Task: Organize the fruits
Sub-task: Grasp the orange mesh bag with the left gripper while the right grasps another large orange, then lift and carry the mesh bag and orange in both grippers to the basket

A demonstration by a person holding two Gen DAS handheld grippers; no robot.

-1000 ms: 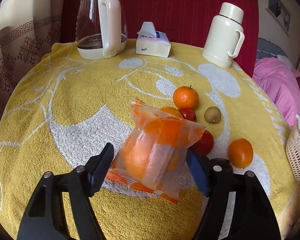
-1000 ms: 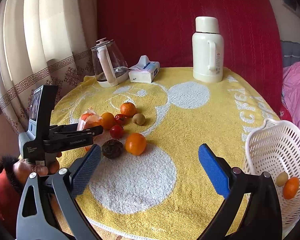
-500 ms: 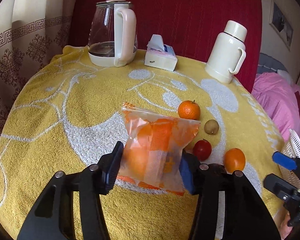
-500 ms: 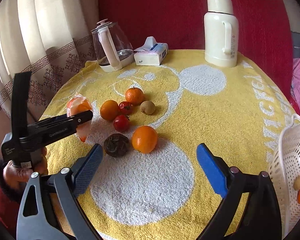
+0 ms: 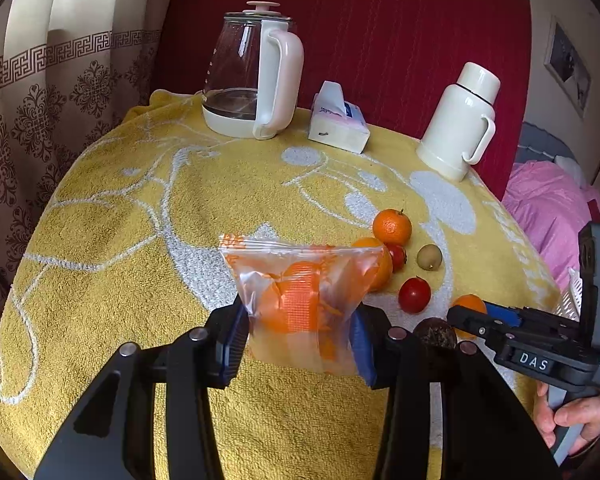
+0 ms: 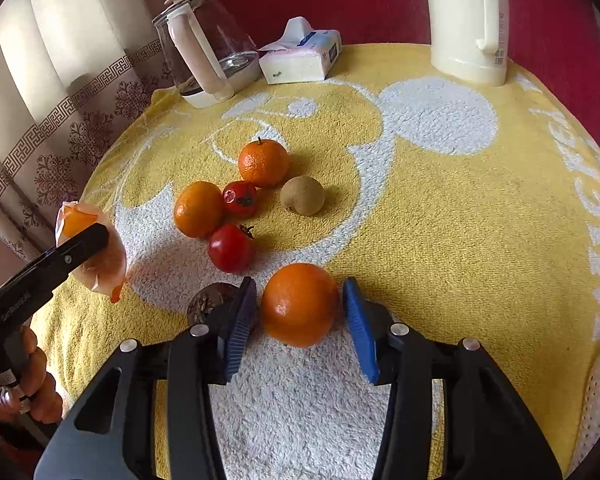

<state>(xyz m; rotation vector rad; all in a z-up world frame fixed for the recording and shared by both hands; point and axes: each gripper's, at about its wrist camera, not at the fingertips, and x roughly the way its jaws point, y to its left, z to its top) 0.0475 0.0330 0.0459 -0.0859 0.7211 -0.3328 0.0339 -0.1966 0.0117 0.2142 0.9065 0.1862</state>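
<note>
A clear plastic bag printed with orange bands (image 5: 300, 300), an orange fruit showing through its film, stands upright between the jaws of the left gripper (image 5: 298, 344); its long axis runs up and down, the sealed top edge uppermost and level, and the blue pads press on its lower sides, so the narrowed jaws have hold of it, lifted off the yellow-and-white towelling surface (image 5: 140, 240). Those jaws have just been closing on the bag, which hung looser and tilted a second ago. The right gripper (image 6: 300, 320) now straddles a round glossy orange (image 6: 300, 304) resting on a white patch of the cloth; its jaws, wide apart a second ago, have just been closing, and a sliver of gap still shows beside each blue pad, so the orange is not yet gripped. A dark brown wrinkled fruit (image 6: 208, 300) lies just left of the left pad. Beyond sit a red tomato (image 6: 230, 248), a second orange (image 6: 198, 208), a smaller tomato (image 6: 240, 199), a stemmed mandarin (image 6: 263, 163) and a brown kiwi (image 6: 302, 195).
</note>
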